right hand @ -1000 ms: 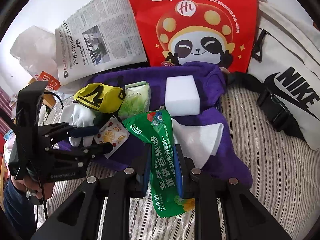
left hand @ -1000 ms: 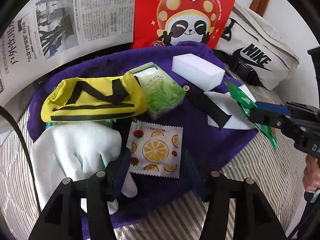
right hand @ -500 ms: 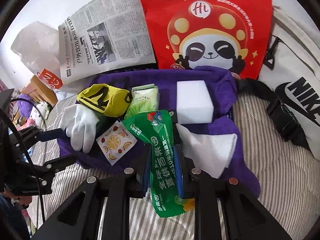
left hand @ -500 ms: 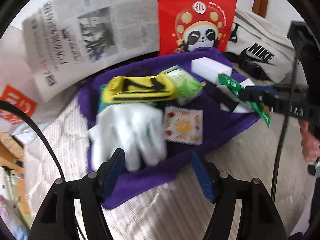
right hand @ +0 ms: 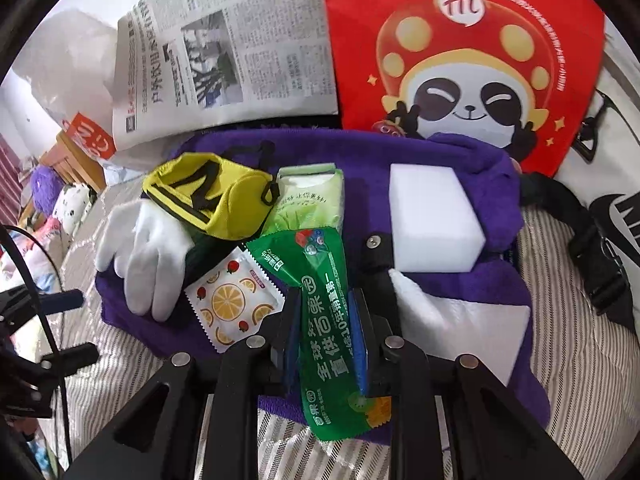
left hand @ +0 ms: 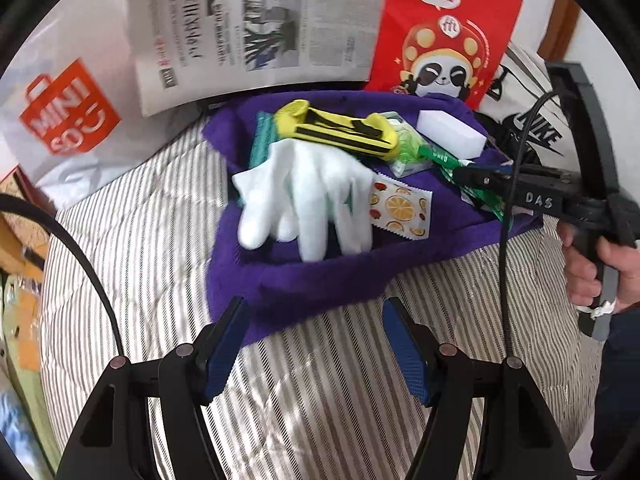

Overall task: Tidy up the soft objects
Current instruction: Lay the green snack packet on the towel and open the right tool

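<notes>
A purple towel (left hand: 320,280) (right hand: 472,152) lies on the striped bed and carries a white glove (left hand: 304,196) (right hand: 148,248), a yellow pouch (left hand: 340,132) (right hand: 212,196), a green tissue pack (right hand: 308,200), an orange-print sachet (left hand: 400,208) (right hand: 232,300), a white sponge block (left hand: 452,132) (right hand: 432,216) and a white cloth (right hand: 460,320). My right gripper (right hand: 326,332) (left hand: 464,172) is shut on a green packet (right hand: 324,320) above the towel's near edge. My left gripper (left hand: 316,344) is open and empty, just short of the towel's near edge.
A newspaper (left hand: 256,24), a red panda bag (left hand: 448,40) (right hand: 460,48) and a white Nike bag (right hand: 616,184) stand behind the towel. A white Miniso bag (left hand: 68,120) lies at the left. The striped bedcover (left hand: 320,400) spreads in front.
My left gripper has pulled back and to the left, away from the glove and sachet. My right gripper has moved in over the towel with the green packet still held.
</notes>
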Motion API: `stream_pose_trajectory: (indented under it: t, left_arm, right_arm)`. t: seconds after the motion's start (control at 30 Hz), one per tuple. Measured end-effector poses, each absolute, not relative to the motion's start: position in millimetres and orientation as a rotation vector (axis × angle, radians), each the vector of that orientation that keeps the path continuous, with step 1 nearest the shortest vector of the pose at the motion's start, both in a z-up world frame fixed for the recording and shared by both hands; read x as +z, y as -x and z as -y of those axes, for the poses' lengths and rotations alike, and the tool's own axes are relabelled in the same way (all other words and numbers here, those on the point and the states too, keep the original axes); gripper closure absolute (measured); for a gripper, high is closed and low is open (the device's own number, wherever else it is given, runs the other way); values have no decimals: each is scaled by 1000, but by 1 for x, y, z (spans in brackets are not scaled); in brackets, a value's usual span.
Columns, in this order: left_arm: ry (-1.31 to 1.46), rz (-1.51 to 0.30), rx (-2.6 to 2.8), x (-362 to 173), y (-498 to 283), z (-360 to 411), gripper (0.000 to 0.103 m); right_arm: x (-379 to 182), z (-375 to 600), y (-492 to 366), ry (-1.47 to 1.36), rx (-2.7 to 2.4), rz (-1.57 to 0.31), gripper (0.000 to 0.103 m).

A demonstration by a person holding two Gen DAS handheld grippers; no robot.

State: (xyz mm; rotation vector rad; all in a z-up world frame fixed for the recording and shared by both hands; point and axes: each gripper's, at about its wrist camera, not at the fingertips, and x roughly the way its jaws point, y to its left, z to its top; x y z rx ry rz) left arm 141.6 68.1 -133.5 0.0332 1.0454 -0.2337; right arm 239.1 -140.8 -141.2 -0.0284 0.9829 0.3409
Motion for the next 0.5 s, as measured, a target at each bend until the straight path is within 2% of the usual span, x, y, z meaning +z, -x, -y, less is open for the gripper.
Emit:
stream_pose_trajectory:
  t: [0.33, 0.47, 0.5]
  left_arm:
    - [40, -1048, -218, -136, -124, -88, 34]
    - [43, -1045, -216, -136, -114, -92, 34]
    - [46, -1043, -214, -136, -112, -93, 34]
  right_arm:
    - [-149, 135, -245, 77, 339, -982, 70]
    - [-148, 138, -247, 80, 345, -989, 55]
    - [-147, 138, -247, 84, 348, -990, 48]
